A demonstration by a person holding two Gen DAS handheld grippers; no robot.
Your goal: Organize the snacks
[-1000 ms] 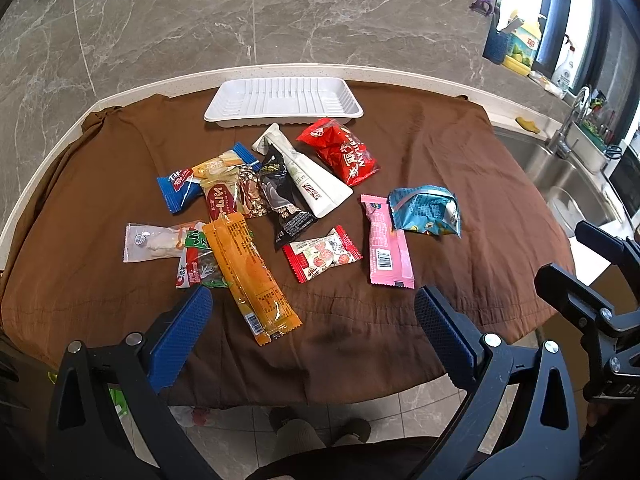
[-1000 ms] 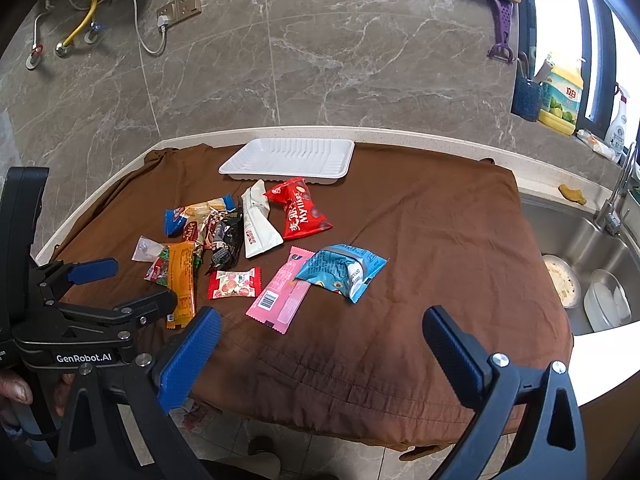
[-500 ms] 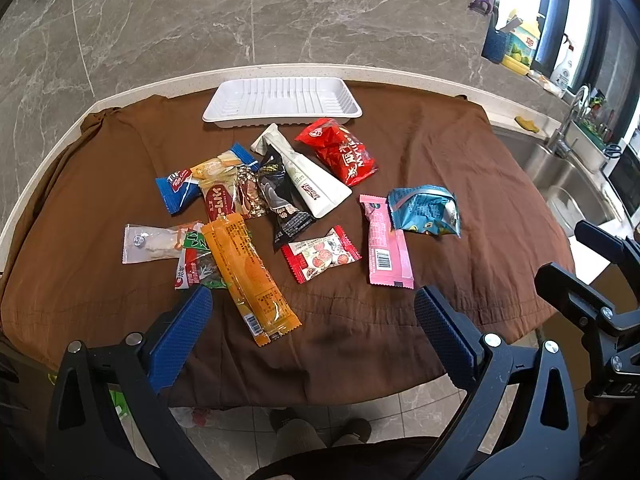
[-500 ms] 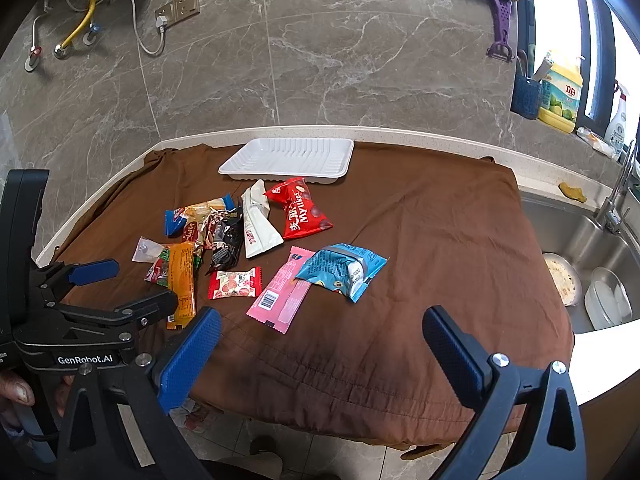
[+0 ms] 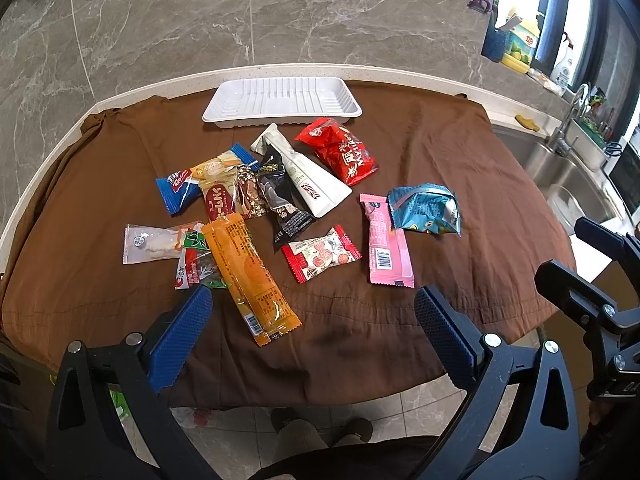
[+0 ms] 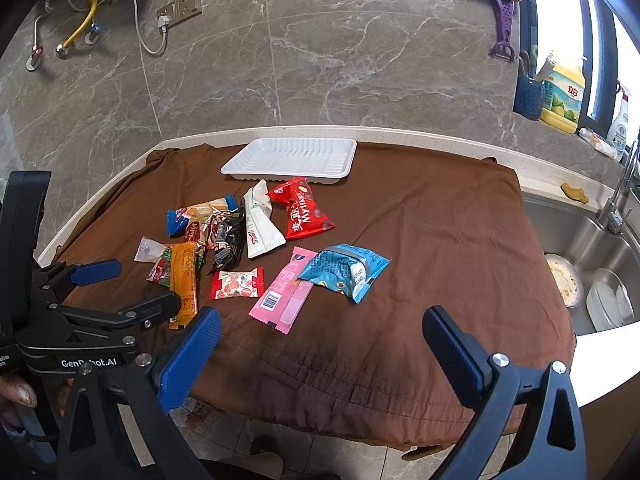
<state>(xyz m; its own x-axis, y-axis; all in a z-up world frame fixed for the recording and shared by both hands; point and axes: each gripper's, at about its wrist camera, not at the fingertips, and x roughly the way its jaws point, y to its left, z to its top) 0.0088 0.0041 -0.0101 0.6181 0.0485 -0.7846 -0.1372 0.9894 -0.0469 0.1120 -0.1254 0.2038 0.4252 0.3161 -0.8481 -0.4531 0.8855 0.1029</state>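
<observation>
Snacks lie scattered on a brown cloth (image 5: 432,152) covering the table (image 6: 400,136). At the far edge sits a white tray (image 5: 282,101), holding nothing. Just in front of it lie a red bag (image 5: 338,151) and a white pouch (image 5: 304,178), the pouch overlapping a black packet (image 5: 282,204). To the left, a blue wrapper (image 5: 180,188) and a red-and-yellow packet (image 5: 218,200) overlap in a loose pile. Nearer the front edge lie a clear packet (image 5: 152,243), a long orange packet (image 5: 250,274), a small red-and-white candy packet (image 5: 322,254), a pink bar (image 5: 386,240) and a crumpled light-blue bag (image 5: 426,210); the light-blue bag overlaps the pink bar's far end.

The left tool (image 5: 312,328) hangs over the table's near edge, fingers spread wide, holding nothing; its blue pads (image 5: 180,336) are clear of every snack. The right tool (image 6: 322,354) is likewise spread wide and holding nothing, near the front right of the cloth. A sink (image 6: 580,248) with dishes lies to the right of the table.
</observation>
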